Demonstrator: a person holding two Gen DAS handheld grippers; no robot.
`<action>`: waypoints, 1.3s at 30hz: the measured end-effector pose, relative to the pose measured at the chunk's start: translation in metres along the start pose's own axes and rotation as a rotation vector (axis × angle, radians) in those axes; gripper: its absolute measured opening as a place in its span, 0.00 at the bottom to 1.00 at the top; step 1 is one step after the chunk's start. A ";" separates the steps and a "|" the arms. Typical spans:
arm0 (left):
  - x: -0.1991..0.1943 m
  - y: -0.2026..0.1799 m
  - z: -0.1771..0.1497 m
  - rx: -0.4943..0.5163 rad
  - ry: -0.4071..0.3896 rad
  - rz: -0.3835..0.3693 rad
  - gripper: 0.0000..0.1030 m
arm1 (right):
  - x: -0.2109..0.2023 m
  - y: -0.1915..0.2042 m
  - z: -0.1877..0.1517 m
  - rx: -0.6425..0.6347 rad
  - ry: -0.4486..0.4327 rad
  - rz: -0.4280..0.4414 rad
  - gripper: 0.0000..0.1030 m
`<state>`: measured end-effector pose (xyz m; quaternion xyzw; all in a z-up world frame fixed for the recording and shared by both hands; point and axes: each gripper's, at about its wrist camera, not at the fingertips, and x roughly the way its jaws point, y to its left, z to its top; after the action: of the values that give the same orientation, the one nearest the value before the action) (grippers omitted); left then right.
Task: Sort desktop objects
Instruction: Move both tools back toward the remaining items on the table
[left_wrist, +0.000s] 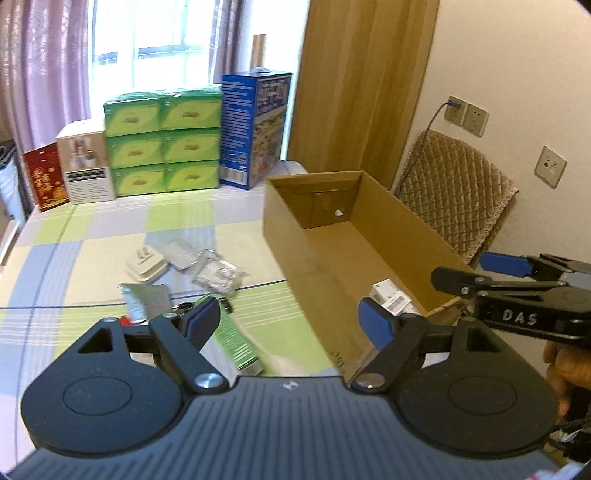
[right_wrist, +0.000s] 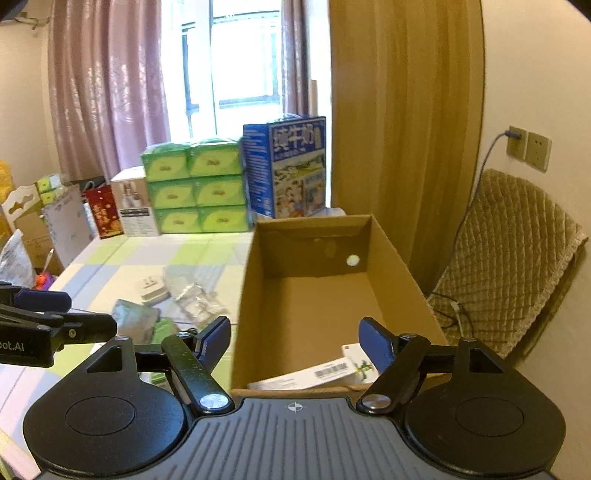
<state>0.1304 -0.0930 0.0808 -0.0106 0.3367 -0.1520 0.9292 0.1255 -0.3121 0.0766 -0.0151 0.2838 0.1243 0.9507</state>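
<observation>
My left gripper is open and empty, over the near edge of the tablecloth and the left wall of an open cardboard box. A white carton lies at the box's near end. Left of the box lie a white plug, clear plastic bags, a grey packet and a green packet. My right gripper is open and empty over the near end of the box, above the white barcoded carton. It shows as the right gripper at the left wrist view's right edge.
Stacked green boxes, a blue milk carton, a white box and a red box line the table's far edge. A chair with a quilted cover stands right of the box, by wall sockets.
</observation>
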 end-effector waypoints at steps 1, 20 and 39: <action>-0.004 0.003 -0.002 -0.005 -0.001 0.007 0.78 | -0.001 0.003 0.001 -0.004 -0.002 0.005 0.73; -0.043 0.102 -0.062 -0.070 0.029 0.206 0.91 | 0.003 0.076 -0.019 -0.068 0.012 0.123 0.76; 0.036 0.167 -0.099 -0.120 0.139 0.177 0.88 | 0.111 0.132 -0.079 -0.212 0.162 0.209 0.75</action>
<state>0.1403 0.0641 -0.0390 -0.0260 0.4083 -0.0493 0.9111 0.1403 -0.1667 -0.0439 -0.0955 0.3448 0.2503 0.8996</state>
